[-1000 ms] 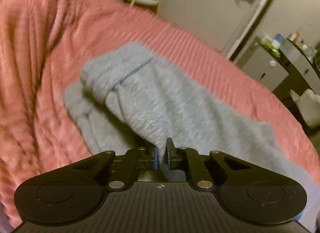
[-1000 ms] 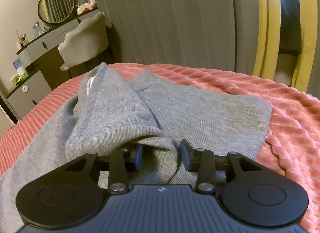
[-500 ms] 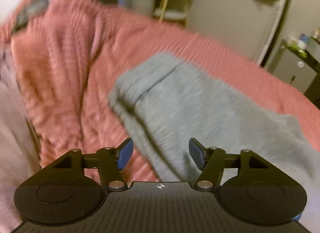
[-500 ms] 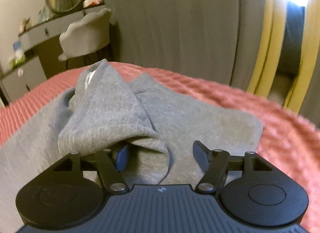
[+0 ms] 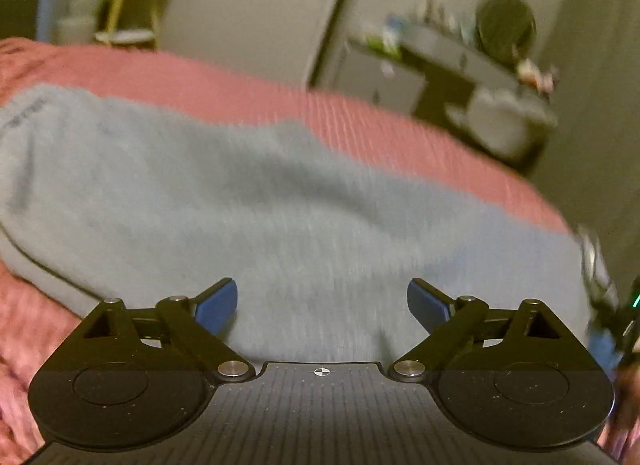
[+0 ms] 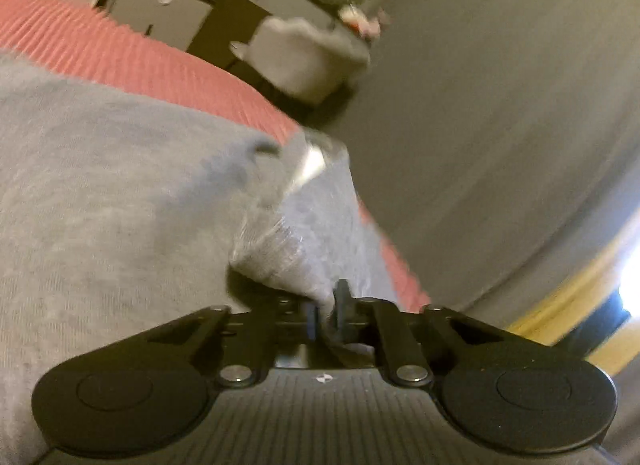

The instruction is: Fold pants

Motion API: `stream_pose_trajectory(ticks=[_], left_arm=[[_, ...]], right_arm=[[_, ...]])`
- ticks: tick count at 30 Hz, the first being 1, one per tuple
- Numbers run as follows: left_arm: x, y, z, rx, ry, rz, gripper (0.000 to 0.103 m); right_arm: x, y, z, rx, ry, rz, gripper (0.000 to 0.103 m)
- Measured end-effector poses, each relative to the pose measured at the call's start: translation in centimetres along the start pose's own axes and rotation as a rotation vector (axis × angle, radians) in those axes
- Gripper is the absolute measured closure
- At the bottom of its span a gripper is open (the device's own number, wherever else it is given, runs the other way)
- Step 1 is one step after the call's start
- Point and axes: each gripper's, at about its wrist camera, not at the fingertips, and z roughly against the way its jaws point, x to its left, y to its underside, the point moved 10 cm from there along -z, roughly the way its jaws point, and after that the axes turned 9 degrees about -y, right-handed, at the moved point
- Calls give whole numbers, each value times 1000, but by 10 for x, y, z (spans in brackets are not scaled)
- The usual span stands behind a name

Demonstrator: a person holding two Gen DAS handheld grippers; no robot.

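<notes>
Beyond pants (image 5: 280, 193), chair (image 6: 308, 61), dresser (image 6: 188, 5)

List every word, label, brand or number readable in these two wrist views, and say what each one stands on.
No text can be read in either view.
grey pants: a dark mark near the left end, too blurred to read.
pale tag on the pants: blurred, no legible print.
items on the dresser: possible labels, too small and blurred to read.
claw bodies: only a small round crosshair mark, no lettering.
</notes>
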Motion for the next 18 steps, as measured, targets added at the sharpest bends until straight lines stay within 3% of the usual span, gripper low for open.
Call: stream_pose_trajectory(ticks=[2,8,12,14,17,18], left_arm=[[2,-1,-5,11,2,7,7],[1,0,-7,1,35,30,7],[-9,2,-2,7,50,6,7],[-13,3,-4,19,69,-2,7],[-17,8,-10,61,96,-5,7],[-18,10,-12,72,96,-6,7]], right_arm=[[-24,2,1,2,-141,-215,98],[-147,19,31,-125,-381,-1011,98],[-195,56,27,-107,-348,-1145,98],[-199,80,13,-34,-324,-1174,98],[-185,118,-18,172,-308,-1222,94],[-185,122,-17,152,-316,-1260,94]])
